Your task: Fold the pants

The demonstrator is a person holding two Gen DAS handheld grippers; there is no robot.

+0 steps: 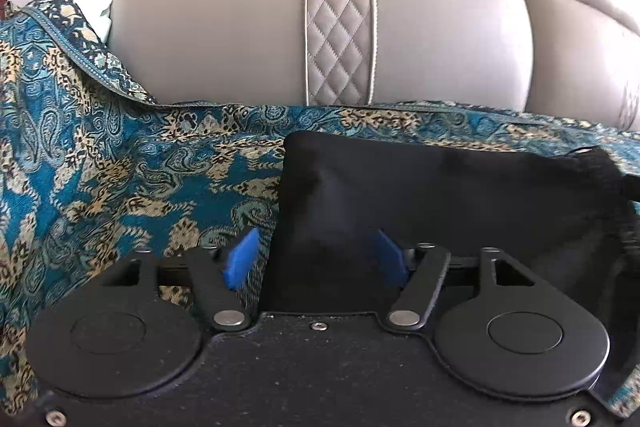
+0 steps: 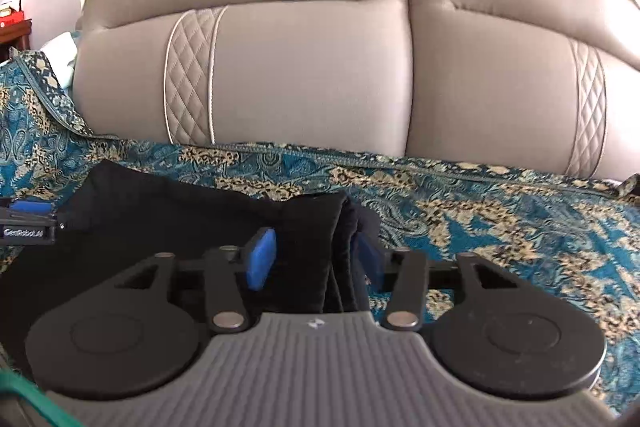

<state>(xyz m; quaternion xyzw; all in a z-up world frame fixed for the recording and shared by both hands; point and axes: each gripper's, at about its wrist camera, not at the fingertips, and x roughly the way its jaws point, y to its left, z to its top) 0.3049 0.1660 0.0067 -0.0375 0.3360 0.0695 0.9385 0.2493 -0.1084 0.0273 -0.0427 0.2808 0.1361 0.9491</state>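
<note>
Between and just ahead of both grippers, the folded black pants [image 1: 440,195] are laid lengthwise from left gripper [image 1: 316,259] to right gripper [image 2: 312,263]; both are spread wide, nothing pinched.

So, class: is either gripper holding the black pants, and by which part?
Neither: left gripper and right gripper stand open, each straddling an edge of the pants.

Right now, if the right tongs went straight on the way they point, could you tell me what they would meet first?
Most likely the pants: their folded edge lies between the open right tongs, whose pads stand clear of it. Beyond lie the patterned cover and the sofa back, though depth is hard to judge.
</note>
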